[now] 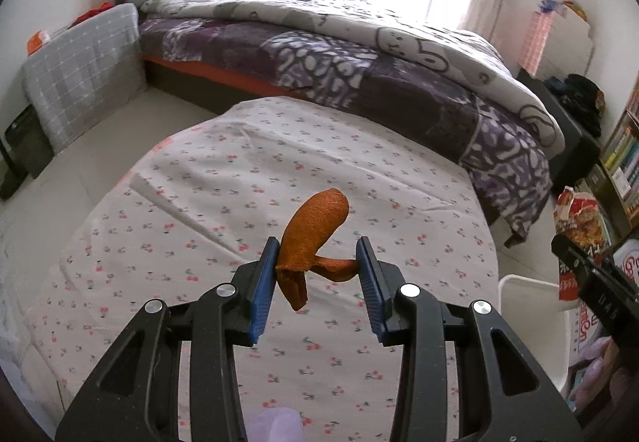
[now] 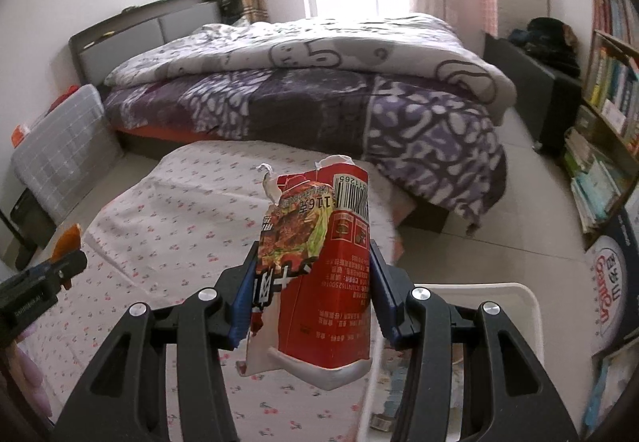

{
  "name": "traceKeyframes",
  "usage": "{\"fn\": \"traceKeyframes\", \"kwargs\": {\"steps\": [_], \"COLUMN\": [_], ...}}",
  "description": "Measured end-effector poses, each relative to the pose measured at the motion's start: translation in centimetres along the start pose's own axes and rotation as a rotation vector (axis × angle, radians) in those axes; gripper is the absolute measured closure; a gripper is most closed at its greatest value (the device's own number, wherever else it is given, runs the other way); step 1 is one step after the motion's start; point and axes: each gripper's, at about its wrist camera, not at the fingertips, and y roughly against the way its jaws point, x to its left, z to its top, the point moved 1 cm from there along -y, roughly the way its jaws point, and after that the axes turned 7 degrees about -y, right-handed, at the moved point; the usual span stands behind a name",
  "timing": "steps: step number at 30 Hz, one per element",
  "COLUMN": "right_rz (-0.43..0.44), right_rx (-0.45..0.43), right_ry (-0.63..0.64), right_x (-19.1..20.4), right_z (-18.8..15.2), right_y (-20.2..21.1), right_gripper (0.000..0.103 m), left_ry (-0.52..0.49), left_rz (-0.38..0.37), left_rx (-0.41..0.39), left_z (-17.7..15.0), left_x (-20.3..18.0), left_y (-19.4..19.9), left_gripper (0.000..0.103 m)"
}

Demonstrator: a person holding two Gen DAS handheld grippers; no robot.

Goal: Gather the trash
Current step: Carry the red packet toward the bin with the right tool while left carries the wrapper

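A curled piece of orange peel [image 1: 315,226] hangs between the blue pads of my left gripper [image 1: 318,247], which is shut on it above the cherry-print cloth [image 1: 207,178] of a round table. My right gripper [image 2: 313,248] is shut on a torn red food packet [image 2: 319,262] with a barcode and a food picture, held upright over the table's right side. In the left wrist view the right gripper [image 1: 591,274] and its packet [image 1: 579,222] show at the right edge. The right wrist view has the left gripper [image 2: 52,274] with the peel [image 2: 68,238] at its left edge.
A white plastic bin [image 2: 519,292] stands just right of the table, below my right gripper, and its rim [image 1: 531,294] shows in the left wrist view too. Beyond the table is a bed with a purple quilt [image 1: 359,54]. Bookshelves [image 2: 607,114] line the right wall. A grey checked bag [image 1: 80,66] leans at left.
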Motion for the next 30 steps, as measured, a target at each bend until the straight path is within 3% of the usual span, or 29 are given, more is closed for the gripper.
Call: {"fn": "traceKeyframes", "kwargs": {"steps": [30], "right_rz": [-0.215], "right_rx": [0.015], "right_ry": [-0.167], "right_x": [-14.0], "right_z": [0.2], "right_y": [2.8], "right_gripper": [0.049], "left_ry": [-0.224], "left_rz": [-0.187], "left_rx": [0.016], "left_z": [-1.8], "left_x": [-15.4], "left_y": [-1.2], "left_gripper": [0.065]}}
